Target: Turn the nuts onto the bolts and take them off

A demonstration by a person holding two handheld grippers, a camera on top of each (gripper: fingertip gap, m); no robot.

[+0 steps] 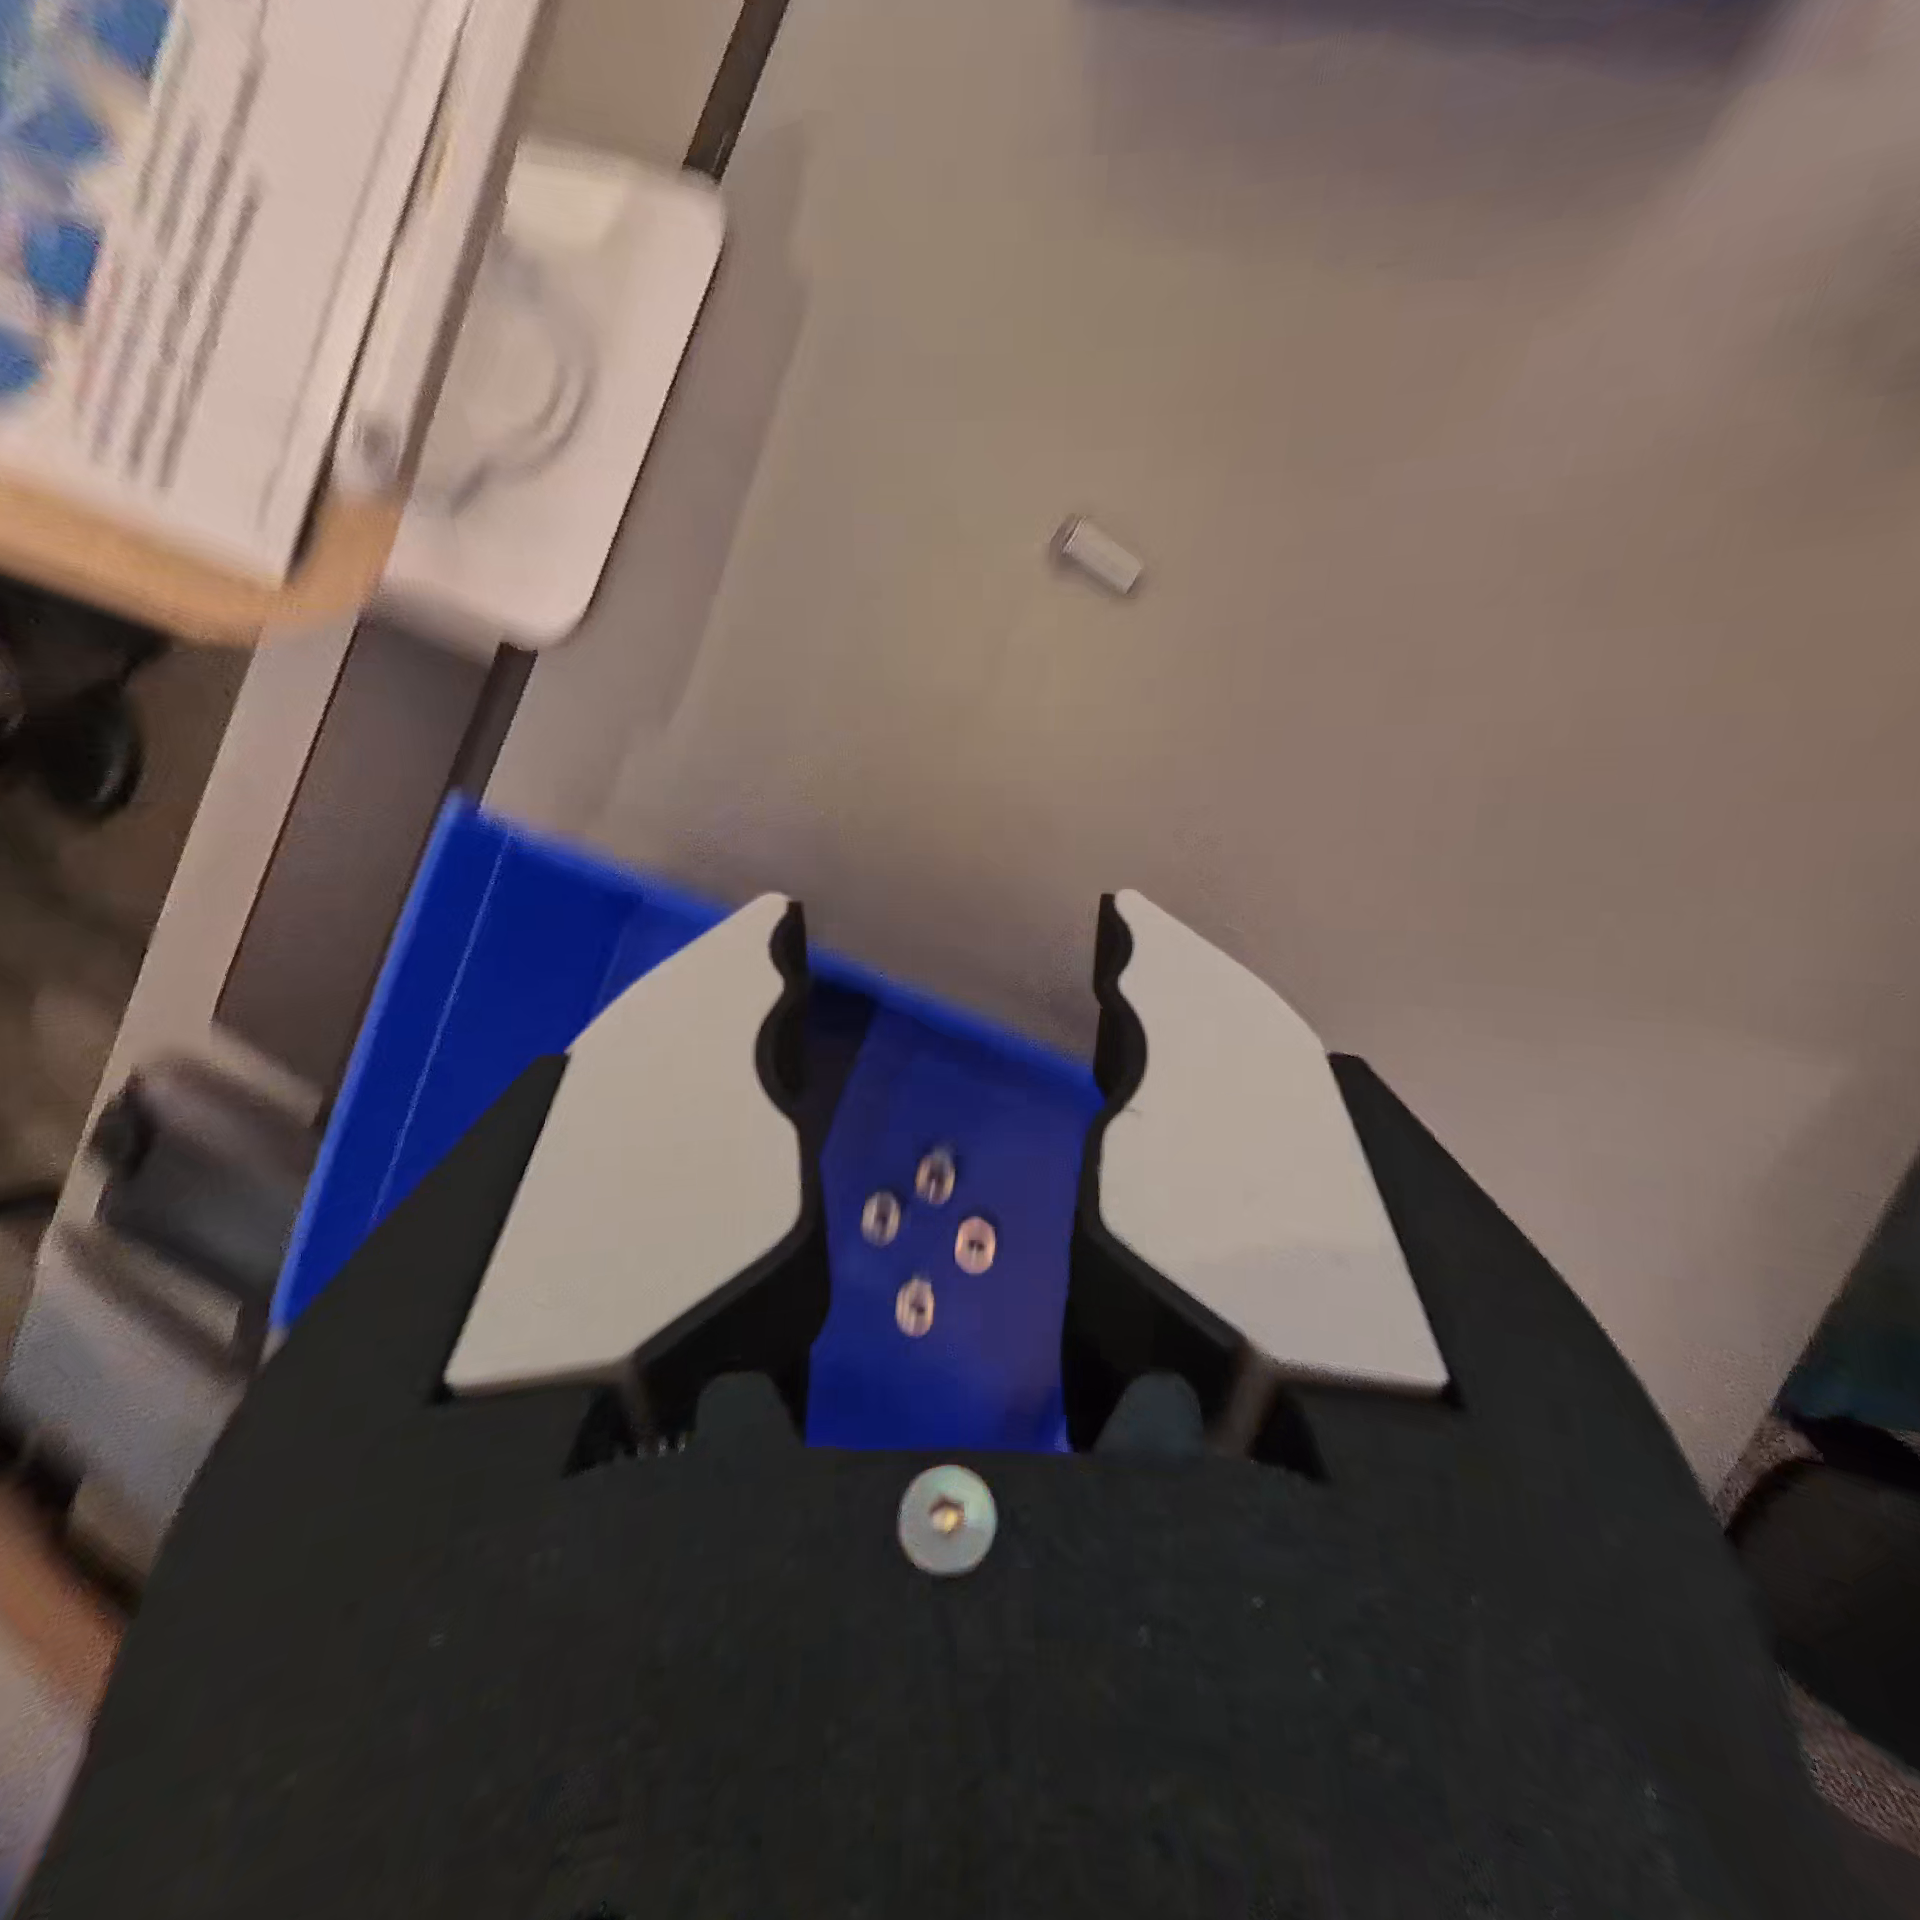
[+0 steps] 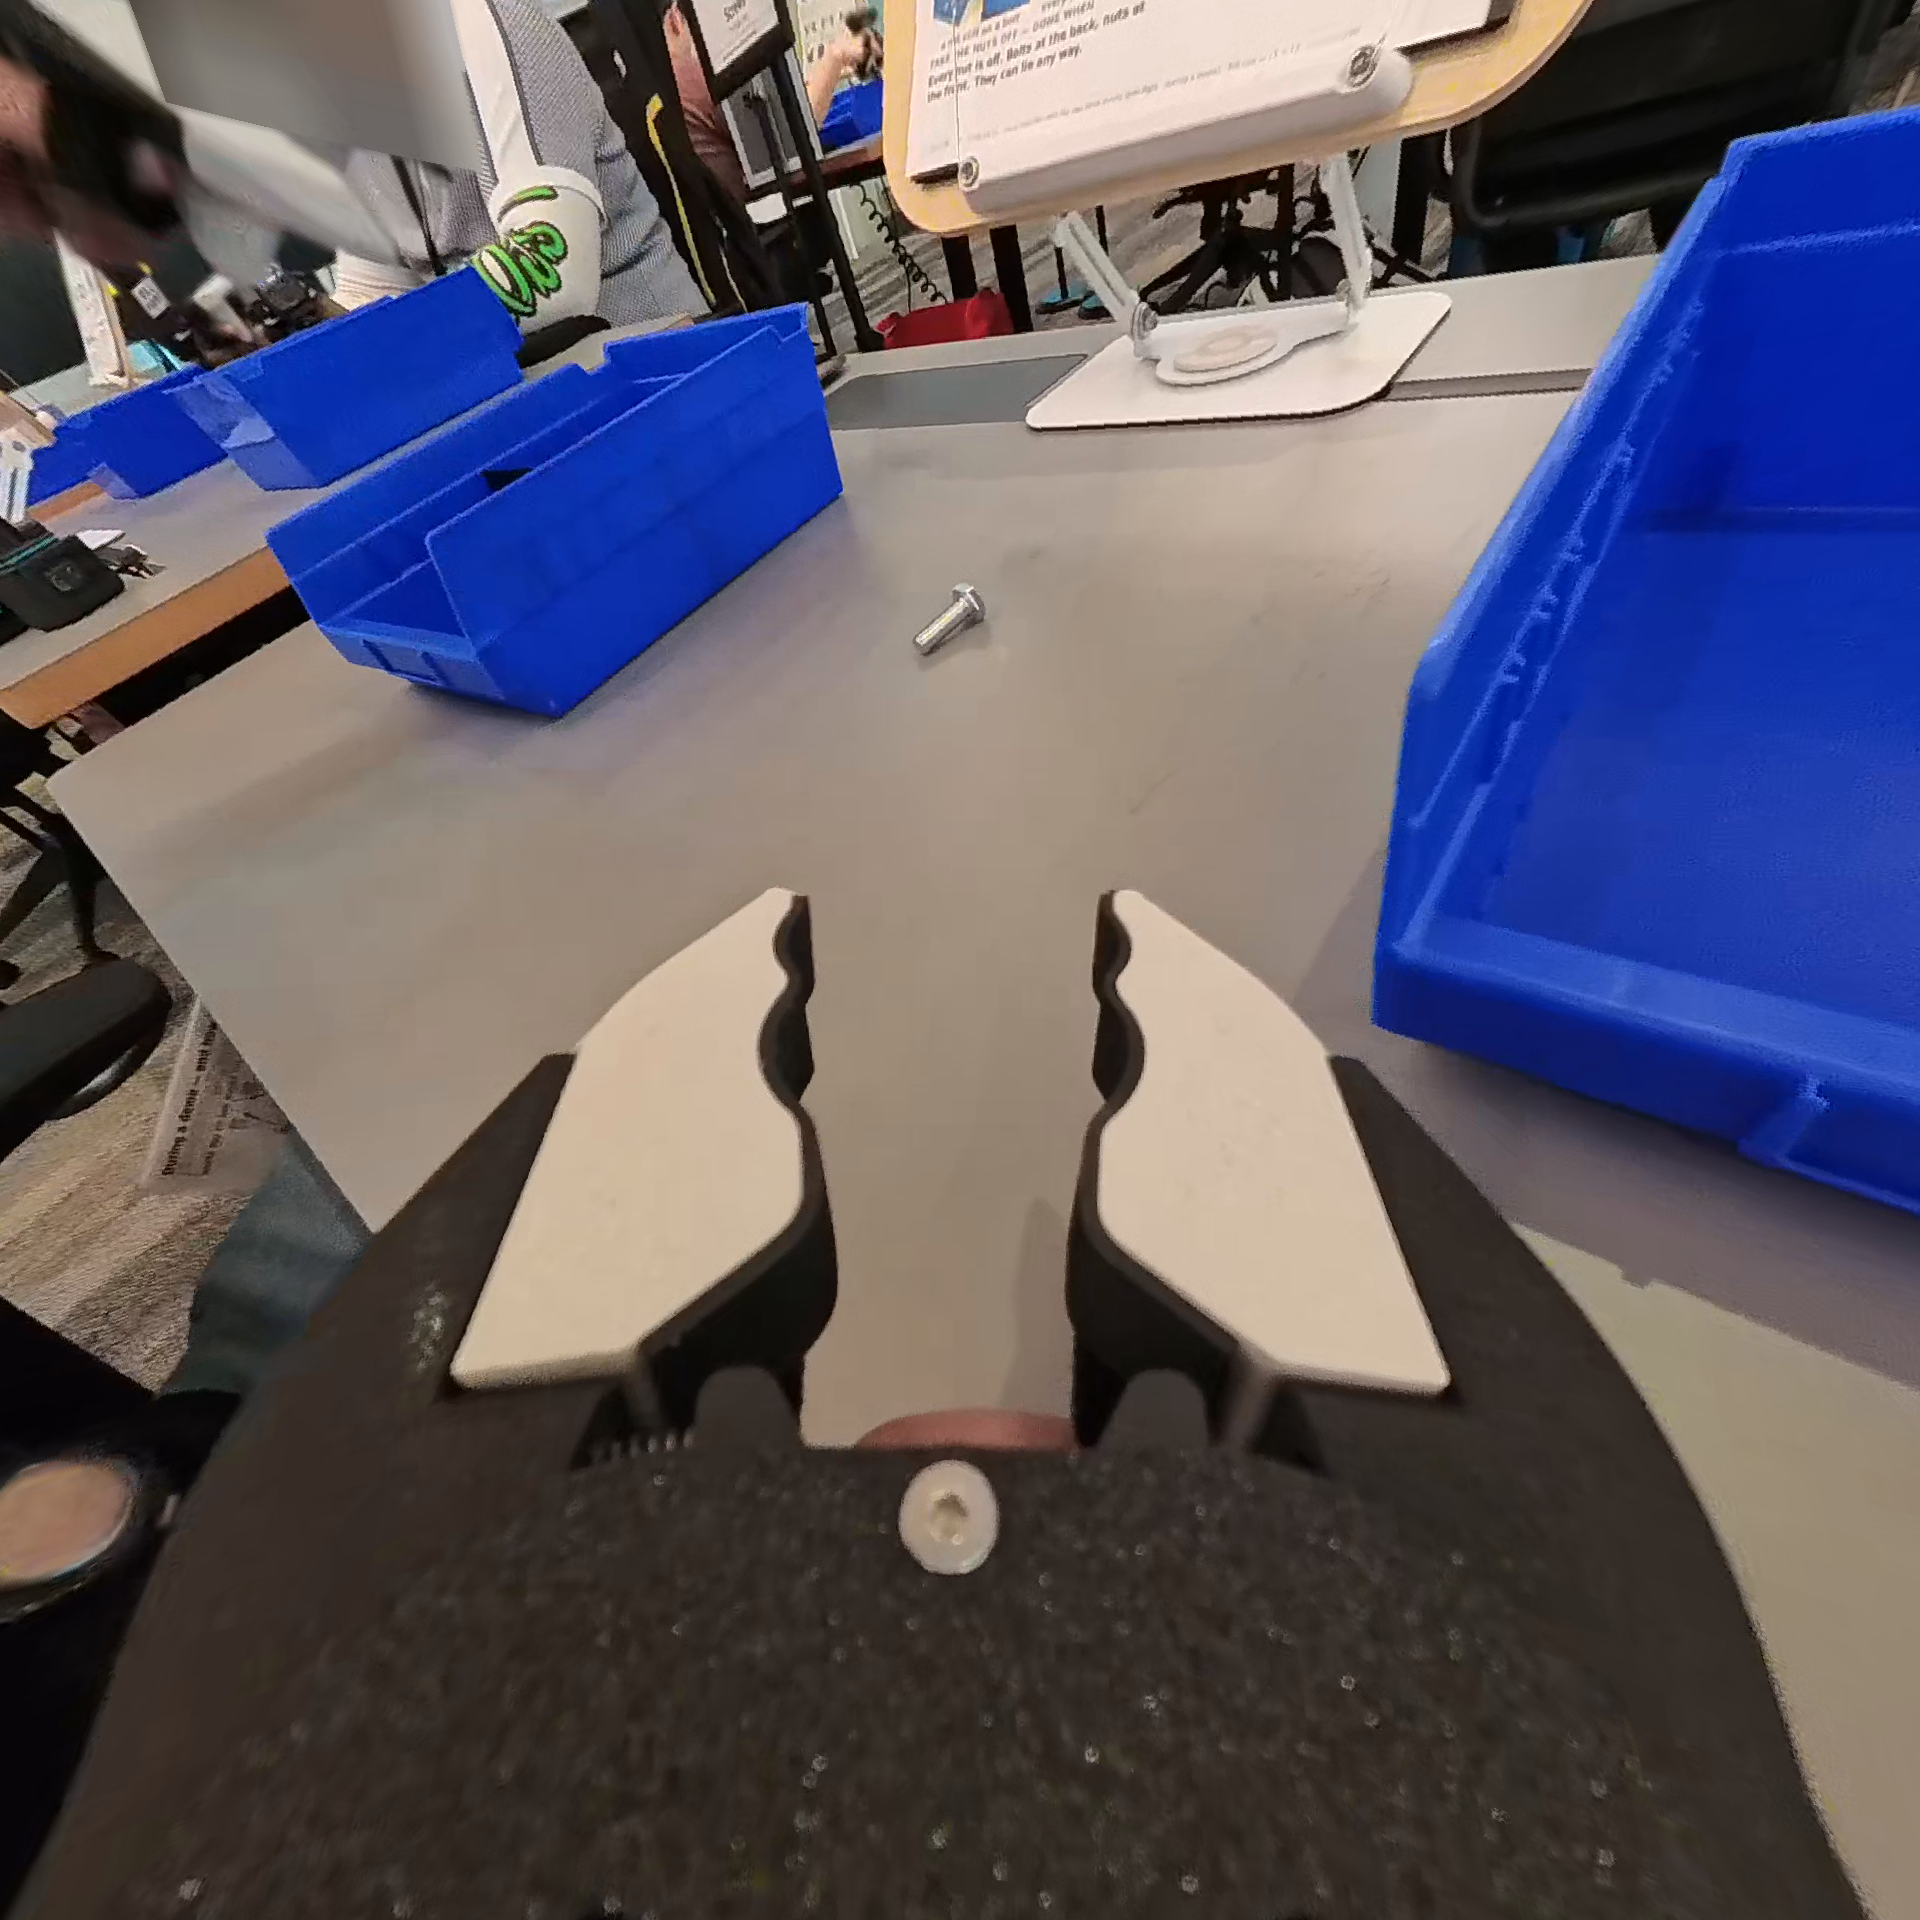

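Above the blue bin (image 1: 499,1039) that holds the nuts (image 1: 928,1236), the left claw (image 1: 951,987) hangs with its fingers wide apart and nothing between them. Four small nuts lie close together on the floor of this bin, seen through the gap of the claw. The left wrist view is blurred, so I judge this claw is moving; a fast descent could make the fingertips strike the wall of the bin or push the nuts apart instead of closing on one. Because the nuts lie so near each other, the claw may also take two at once, or pinch one by its edge so it springs away.

Beyond the bin, well apart from it, the bolt (image 2: 948,619) lies on its side on the grey tabletop (image 2: 727,831), alone. The right claw (image 2: 951,987) is also wide and empty, low over the tabletop and pointing toward the bolt but far from it. A bolt lying flat is round and can roll when one finger touches it first. If it is gripped on the thread, little thread stays free for the nut, and the nut may start crooked.

To the far side of the bolt from the bin stands a larger blue bin (image 2: 1662,727), which looks empty.
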